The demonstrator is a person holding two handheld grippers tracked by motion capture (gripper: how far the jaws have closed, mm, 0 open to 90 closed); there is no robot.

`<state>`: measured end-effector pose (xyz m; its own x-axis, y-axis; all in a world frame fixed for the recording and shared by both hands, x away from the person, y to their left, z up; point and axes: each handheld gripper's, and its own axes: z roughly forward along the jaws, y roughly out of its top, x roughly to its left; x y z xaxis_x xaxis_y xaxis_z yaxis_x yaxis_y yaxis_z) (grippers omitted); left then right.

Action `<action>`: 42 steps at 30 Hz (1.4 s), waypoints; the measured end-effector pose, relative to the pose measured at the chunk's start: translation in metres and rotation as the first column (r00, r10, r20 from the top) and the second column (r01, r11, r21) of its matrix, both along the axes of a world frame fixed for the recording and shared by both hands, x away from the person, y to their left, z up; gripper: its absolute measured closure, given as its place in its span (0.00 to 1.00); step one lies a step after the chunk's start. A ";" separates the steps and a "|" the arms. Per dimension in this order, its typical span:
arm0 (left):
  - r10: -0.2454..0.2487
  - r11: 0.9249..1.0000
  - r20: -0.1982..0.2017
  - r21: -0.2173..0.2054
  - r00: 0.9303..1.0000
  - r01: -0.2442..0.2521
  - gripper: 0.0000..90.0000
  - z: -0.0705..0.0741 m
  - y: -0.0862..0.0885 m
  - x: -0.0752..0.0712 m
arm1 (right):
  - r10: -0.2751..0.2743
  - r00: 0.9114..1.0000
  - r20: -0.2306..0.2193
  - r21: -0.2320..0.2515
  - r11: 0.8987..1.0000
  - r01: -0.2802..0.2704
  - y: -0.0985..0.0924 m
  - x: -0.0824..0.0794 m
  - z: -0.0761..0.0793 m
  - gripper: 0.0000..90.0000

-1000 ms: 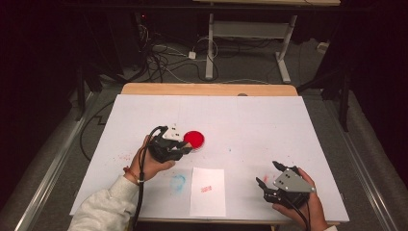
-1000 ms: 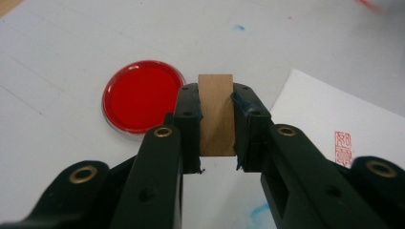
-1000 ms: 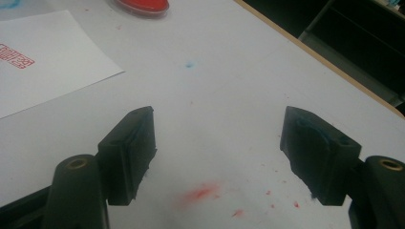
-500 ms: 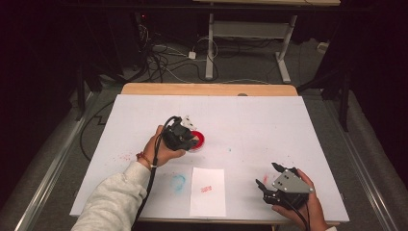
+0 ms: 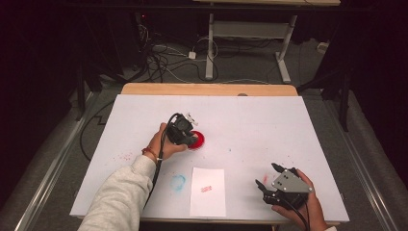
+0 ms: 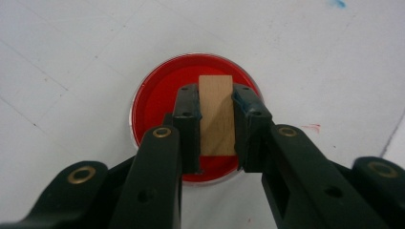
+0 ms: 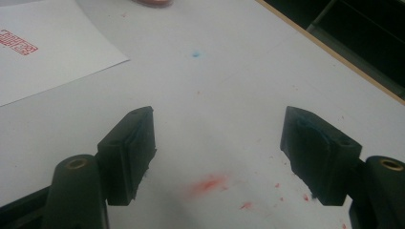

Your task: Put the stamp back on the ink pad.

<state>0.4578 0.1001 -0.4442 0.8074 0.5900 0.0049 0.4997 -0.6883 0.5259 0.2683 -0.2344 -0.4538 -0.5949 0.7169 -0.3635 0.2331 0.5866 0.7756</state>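
A round red ink pad (image 5: 196, 140) (image 6: 162, 95) lies on the white table left of centre. Directly above it my left gripper (image 5: 185, 131) (image 6: 216, 102) is shut on a small wooden stamp block (image 6: 216, 114), which stands between the jaws and points down at the red surface. Whether the block touches the ink I cannot tell. A white sheet of paper (image 5: 208, 190) (image 7: 43, 57) with a red stamp mark (image 5: 207, 188) (image 7: 18, 42) lies near the front edge. At the front right my right gripper (image 5: 269, 182) (image 7: 217, 157) rests open, nothing between its jaws.
A blue smudge (image 5: 178, 182) sits left of the paper. Red specks (image 7: 210, 183) mark the table under the right gripper. A wooden strip (image 5: 207, 89) runs along the table's far edge, with cables and desk legs on the floor behind.
My left gripper has moved right and down with the block, from beside the red pad to directly over it. The right gripper has stayed where it was.
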 end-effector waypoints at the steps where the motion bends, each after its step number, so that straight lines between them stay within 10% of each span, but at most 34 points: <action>1: 0.002 1.000 -0.004 -0.002 1.000 -0.002 0.81 -0.001 0.000 0.001 | 0.006 1.000 0.000 -0.002 1.000 -0.006 0.000 0.000 0.000 0.31; 17: 0.018 1.000 -0.004 -0.026 1.000 -0.018 0.74 -0.006 0.001 0.005 | 0.008 1.000 -0.002 -0.004 1.000 -0.008 -0.001 0.000 0.000 0.31; 27: 0.047 0.996 0.071 -0.073 0.996 -0.042 0.66 0.006 0.006 -0.002 | 0.011 1.000 0.002 -0.007 1.000 -0.011 -0.001 -0.001 0.001 0.31; 42: 0.092 0.991 0.235 -0.119 0.968 -0.066 0.39 0.021 0.008 -0.019 | 0.010 1.000 0.003 -0.007 1.000 -0.010 0.000 -0.002 0.001 0.31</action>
